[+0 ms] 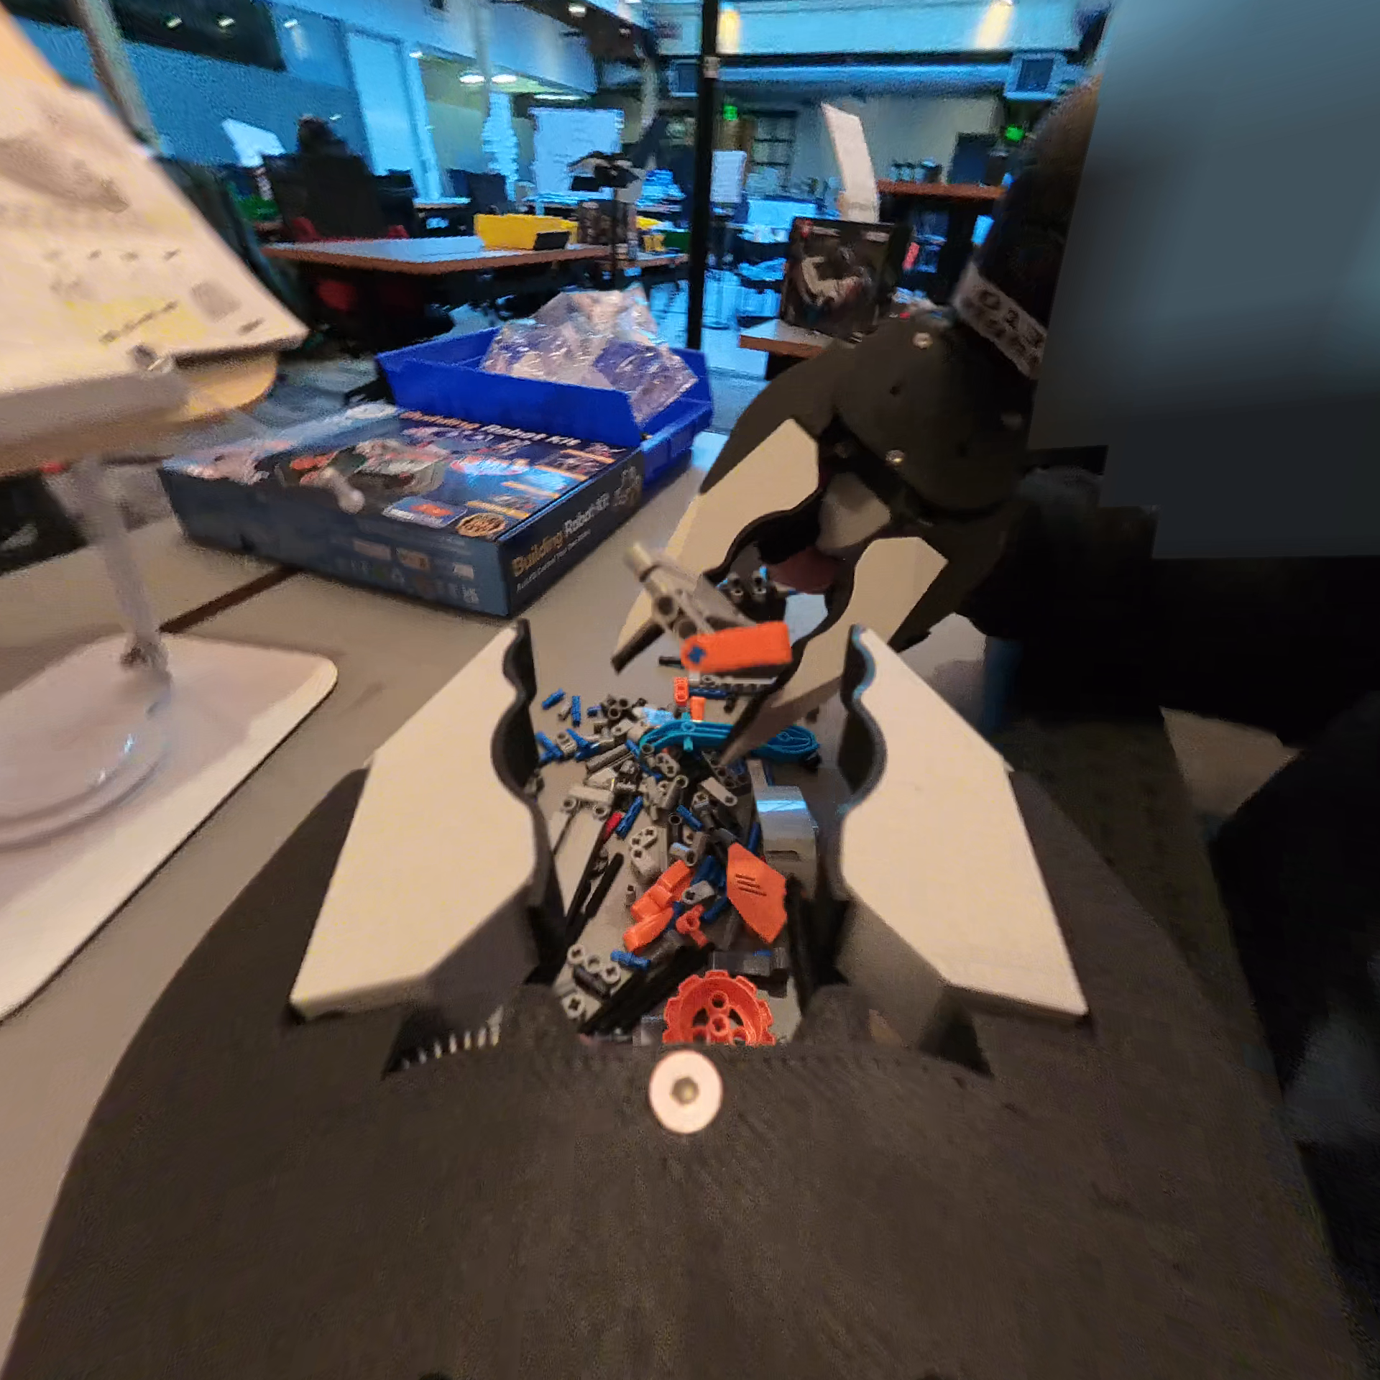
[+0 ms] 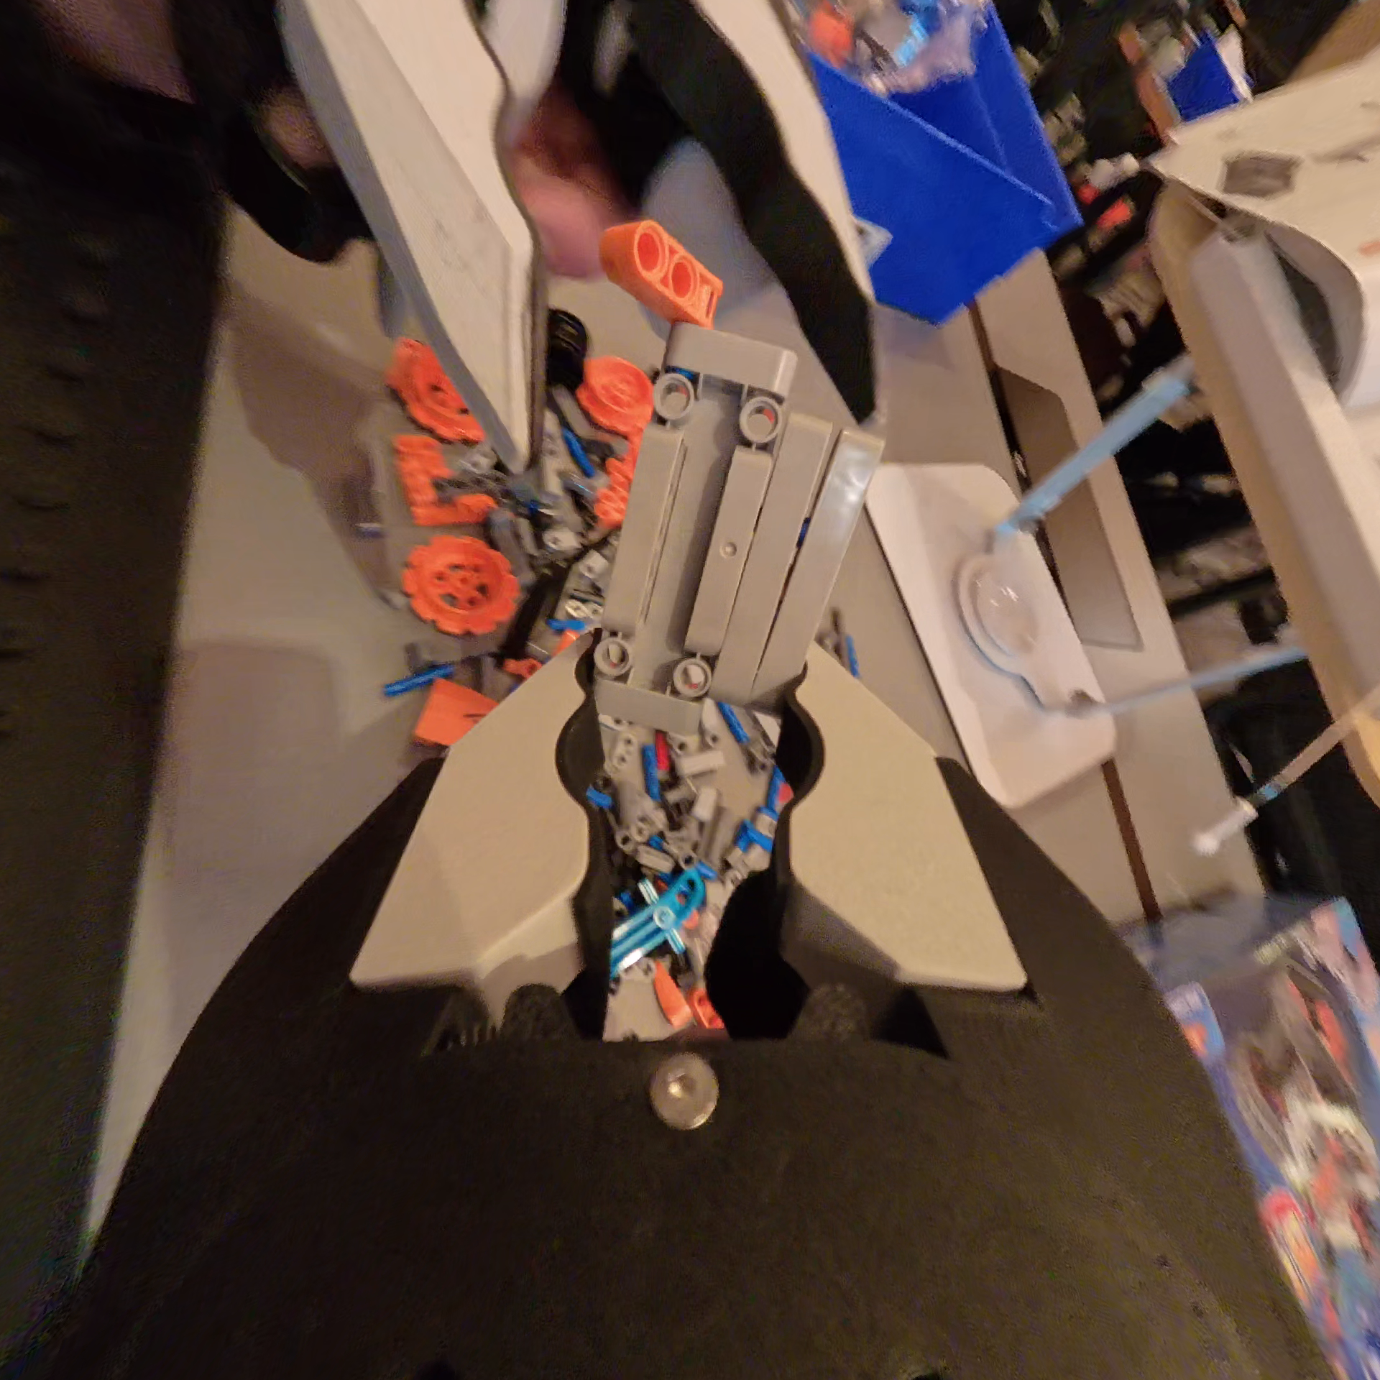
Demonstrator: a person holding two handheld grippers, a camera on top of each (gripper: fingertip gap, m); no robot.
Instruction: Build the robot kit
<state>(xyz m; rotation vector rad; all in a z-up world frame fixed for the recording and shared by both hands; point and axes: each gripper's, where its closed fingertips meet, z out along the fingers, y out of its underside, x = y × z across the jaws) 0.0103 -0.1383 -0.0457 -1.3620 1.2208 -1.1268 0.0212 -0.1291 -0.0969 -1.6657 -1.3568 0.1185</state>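
Dim indoor light, cool blue cast left view, warm cast right, motion blur, wide-angle edge distortion

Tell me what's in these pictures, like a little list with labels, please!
Left gripper: open, one finger on each side of the orange beam, not gripping it
Right gripper: shut on the grey assembly; the orange beam sits at its far end
Underneath: pile of small pieces, grey, blue and orange, on the table
Farther back: blue kit box, blue bin with clear bags
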